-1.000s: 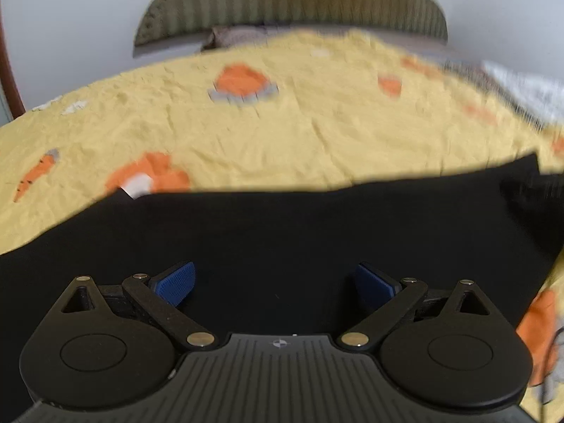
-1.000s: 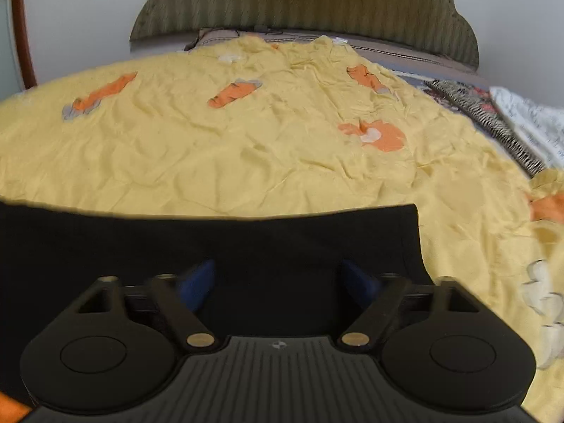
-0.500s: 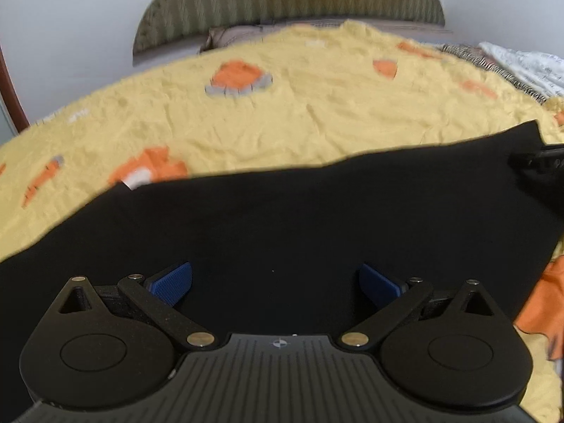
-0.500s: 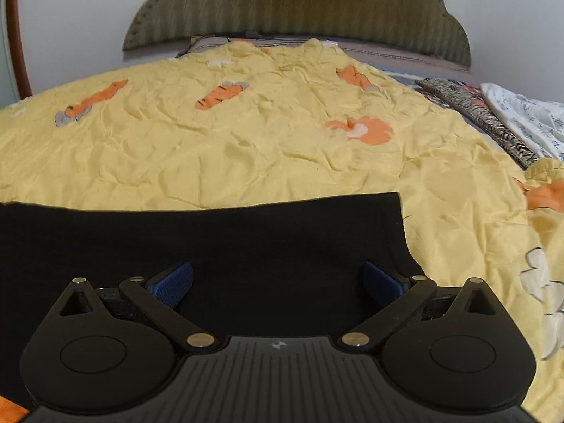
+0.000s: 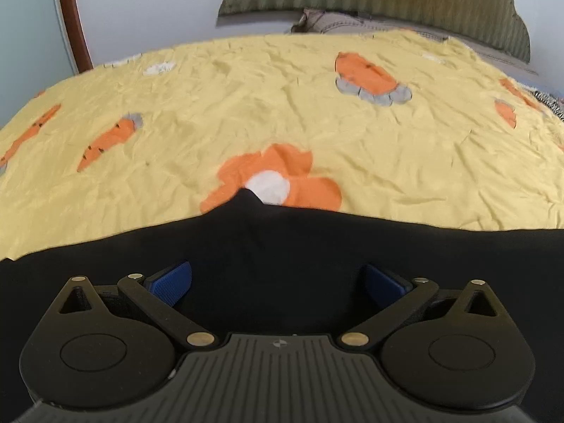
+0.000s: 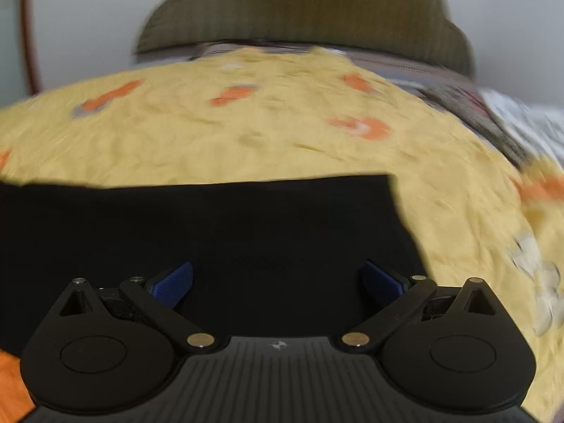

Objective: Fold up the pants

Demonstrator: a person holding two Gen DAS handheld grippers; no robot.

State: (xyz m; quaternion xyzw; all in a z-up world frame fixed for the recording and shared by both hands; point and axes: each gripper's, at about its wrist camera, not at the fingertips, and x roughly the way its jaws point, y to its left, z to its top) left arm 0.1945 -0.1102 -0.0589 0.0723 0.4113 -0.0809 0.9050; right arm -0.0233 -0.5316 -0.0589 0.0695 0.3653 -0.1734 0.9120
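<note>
Black pants (image 5: 282,246) lying flat on the near part of the yellow carrot-print bedspread (image 5: 282,112) | left gripper (image 5: 278,282) over them, blue pads spread wide, pinching nothing | right gripper (image 6: 278,282) above the pants' right end, jaws fully spread, empty | padded headboard (image 6: 303,10) at far end
</note>
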